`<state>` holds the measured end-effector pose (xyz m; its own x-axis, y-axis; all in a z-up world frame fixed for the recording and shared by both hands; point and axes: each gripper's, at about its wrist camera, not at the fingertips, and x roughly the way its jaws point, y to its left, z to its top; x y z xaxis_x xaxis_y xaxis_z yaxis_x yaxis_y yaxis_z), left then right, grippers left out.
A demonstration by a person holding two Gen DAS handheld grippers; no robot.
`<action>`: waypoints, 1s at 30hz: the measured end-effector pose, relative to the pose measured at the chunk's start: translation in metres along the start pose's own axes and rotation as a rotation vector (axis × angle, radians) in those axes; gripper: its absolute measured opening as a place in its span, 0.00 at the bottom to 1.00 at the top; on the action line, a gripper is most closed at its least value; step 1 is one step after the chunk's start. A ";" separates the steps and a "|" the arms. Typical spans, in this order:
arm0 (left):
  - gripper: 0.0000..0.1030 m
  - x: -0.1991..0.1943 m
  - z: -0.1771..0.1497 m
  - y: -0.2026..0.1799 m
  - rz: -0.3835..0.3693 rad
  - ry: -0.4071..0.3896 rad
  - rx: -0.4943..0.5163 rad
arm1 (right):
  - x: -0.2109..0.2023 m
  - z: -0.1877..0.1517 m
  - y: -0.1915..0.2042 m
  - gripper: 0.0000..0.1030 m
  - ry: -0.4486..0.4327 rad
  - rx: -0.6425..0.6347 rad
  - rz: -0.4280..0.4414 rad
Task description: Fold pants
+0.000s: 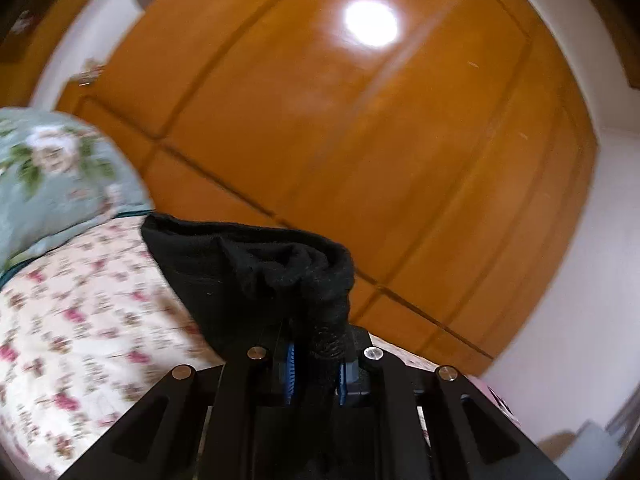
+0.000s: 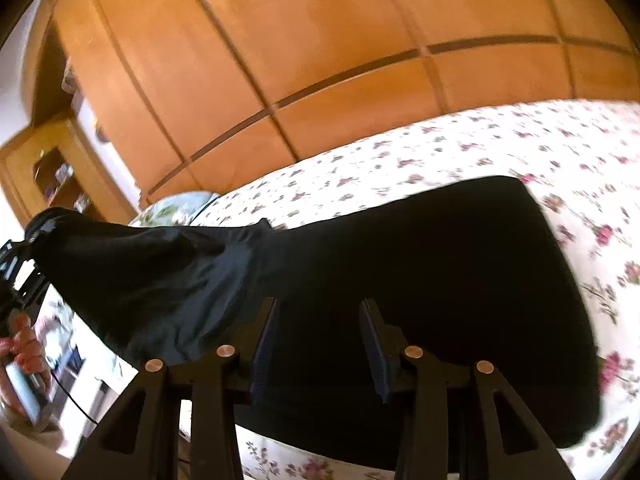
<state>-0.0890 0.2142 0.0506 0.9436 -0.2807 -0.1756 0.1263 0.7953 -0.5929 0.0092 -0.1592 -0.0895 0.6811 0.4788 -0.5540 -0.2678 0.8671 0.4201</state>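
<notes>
The black pants [image 2: 440, 280] lie spread on the floral bedsheet [image 2: 520, 140]. One end of the pants rises to the left, where my left gripper [image 2: 28, 240] holds it in the air. In the left wrist view my left gripper [image 1: 316, 344] is shut on a bunched fold of the black pants [image 1: 260, 272], which droops over the fingertips. My right gripper [image 2: 320, 336] hovers over the middle of the pants with its jaws apart. No fabric is pinched between its fingers [image 2: 266, 340].
An orange wooden wardrobe [image 2: 320, 40] stands behind the bed. A teal floral pillow [image 1: 52, 168] lies at the bed's far end. A person's hand [image 2: 24, 348] shows at the left edge, with a shelf [image 2: 56, 176] behind it.
</notes>
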 end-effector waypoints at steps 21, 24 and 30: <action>0.14 0.134 -0.133 -0.177 -0.396 0.392 0.407 | -0.072 0.025 -0.079 0.43 -0.131 0.225 -0.024; 0.14 0.156 -0.164 -0.183 -0.398 0.478 0.445 | -0.080 0.026 -0.088 0.43 -0.147 0.251 -0.046; 0.15 0.183 -0.214 -0.179 -0.368 0.569 0.580 | -0.089 0.025 -0.105 0.45 -0.155 0.315 -0.051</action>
<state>-0.0041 -0.0947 -0.0434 0.5374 -0.6736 -0.5074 0.6719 0.7056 -0.2251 -0.0066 -0.2966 -0.0663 0.7898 0.3883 -0.4747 -0.0235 0.7926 0.6092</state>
